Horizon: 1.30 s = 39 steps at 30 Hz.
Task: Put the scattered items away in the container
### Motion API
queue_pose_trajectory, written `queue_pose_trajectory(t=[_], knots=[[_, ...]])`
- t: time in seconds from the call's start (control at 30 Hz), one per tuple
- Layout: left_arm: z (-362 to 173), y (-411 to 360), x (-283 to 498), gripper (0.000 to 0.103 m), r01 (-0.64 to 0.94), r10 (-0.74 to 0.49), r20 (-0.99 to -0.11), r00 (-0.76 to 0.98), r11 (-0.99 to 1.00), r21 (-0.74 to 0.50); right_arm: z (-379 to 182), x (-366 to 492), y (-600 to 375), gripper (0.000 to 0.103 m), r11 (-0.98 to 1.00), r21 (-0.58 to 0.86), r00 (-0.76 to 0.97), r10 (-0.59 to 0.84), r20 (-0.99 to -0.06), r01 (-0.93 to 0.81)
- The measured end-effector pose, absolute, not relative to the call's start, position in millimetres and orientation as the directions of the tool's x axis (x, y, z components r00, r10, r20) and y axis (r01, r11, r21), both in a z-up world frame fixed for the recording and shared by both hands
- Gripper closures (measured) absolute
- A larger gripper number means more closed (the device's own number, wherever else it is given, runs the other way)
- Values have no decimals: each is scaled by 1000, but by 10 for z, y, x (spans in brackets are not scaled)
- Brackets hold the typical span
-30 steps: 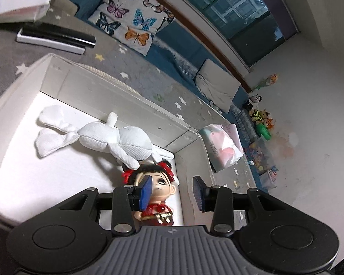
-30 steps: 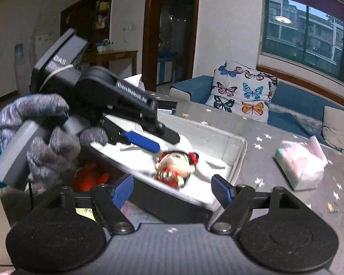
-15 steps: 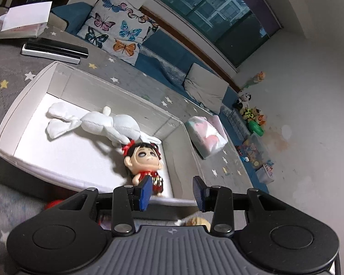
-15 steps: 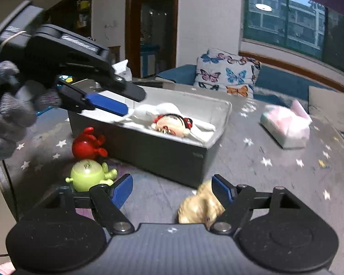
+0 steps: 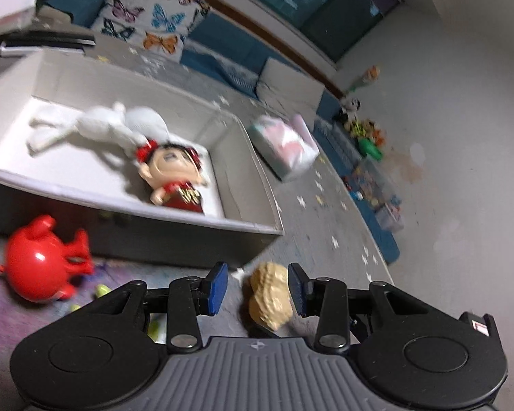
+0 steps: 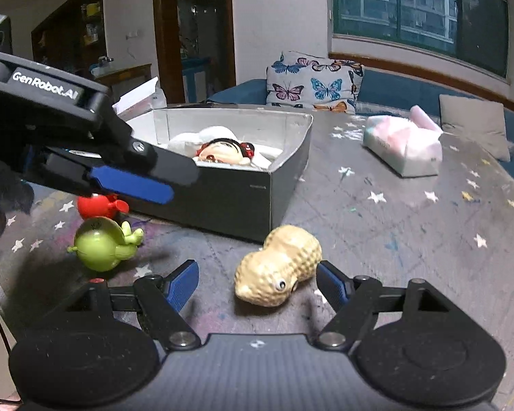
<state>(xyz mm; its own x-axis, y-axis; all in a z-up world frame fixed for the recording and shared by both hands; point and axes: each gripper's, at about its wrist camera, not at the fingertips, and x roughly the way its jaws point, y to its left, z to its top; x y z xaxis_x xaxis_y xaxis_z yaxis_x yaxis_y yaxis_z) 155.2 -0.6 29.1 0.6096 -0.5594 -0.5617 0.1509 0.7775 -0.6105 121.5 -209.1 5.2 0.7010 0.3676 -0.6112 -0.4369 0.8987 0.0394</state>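
Note:
The grey box [image 5: 243,157] [image 6: 229,198] holds a white plush [image 5: 113,126] and a red-bowed doll [image 5: 174,174] [image 6: 222,150]. On the table in front of it lie a red toy [image 5: 34,267] [image 6: 97,205], a green toy [image 6: 101,246] and a tan peanut toy [image 6: 277,270] [image 5: 270,294]. My right gripper [image 6: 257,284] is open and low, with the peanut between its fingers and the pads not pressing on it. My left gripper [image 5: 257,287] [image 6: 147,178] is open and empty. It hovers over the red toy beside the box's front wall.
A pink-and-green tissue pack [image 6: 404,147] [image 5: 284,144] lies on the star-patterned table to the right of the box. A butterfly cushion [image 6: 311,82] sits behind. Flat black-and-white boxes [image 5: 48,41] lie beyond the box. A gloved hand [image 6: 3,198] holds the left gripper. Toys [image 5: 363,130] litter the floor.
My left gripper has pulled back from over the box to its front side, bringing the red toy and peanut into view. My right gripper has sunk until the peanut lies between its fingers.

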Motion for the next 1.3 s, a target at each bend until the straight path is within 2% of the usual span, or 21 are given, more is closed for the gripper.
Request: queue_pose_trajectory(t=[0.4, 0.53, 0.7, 0.97, 1.03, 1.2, 1.3], knots=[[124, -392, 1715, 62, 198, -621, -587, 520, 755, -625, -47, 1343, -2193, 26, 903, 80, 694, 378, -613, -422], [97, -441, 1764, 62, 195, -618, -597, 511, 760, -620, -76, 1390, -2188, 31, 901, 90, 687, 386, -616, -425], [51, -470, 1846, 62, 179, -614, -613, 498, 764, -620, -113, 1421, -2192, 32, 898, 105, 682, 396, -615, -427], [-46, -514, 1924, 62, 164, -602, -640, 478, 777, -608, -132, 1431, -2200, 43, 897, 117, 678, 402, -616, -426], [-58, -530, 1921, 65, 170, -597, -645, 477, 783, -598, -139, 1423, -2197, 46, 895, 117, 675, 404, -617, -429], [-44, -499, 1865, 73, 185, -599, -639, 484, 783, -594, -122, 1370, -2195, 48, 899, 112, 681, 398, -614, -424], [-2, -461, 1813, 75, 197, -609, -625, 489, 775, -601, -79, 1321, -2194, 48, 898, 110, 686, 399, -608, -426]])
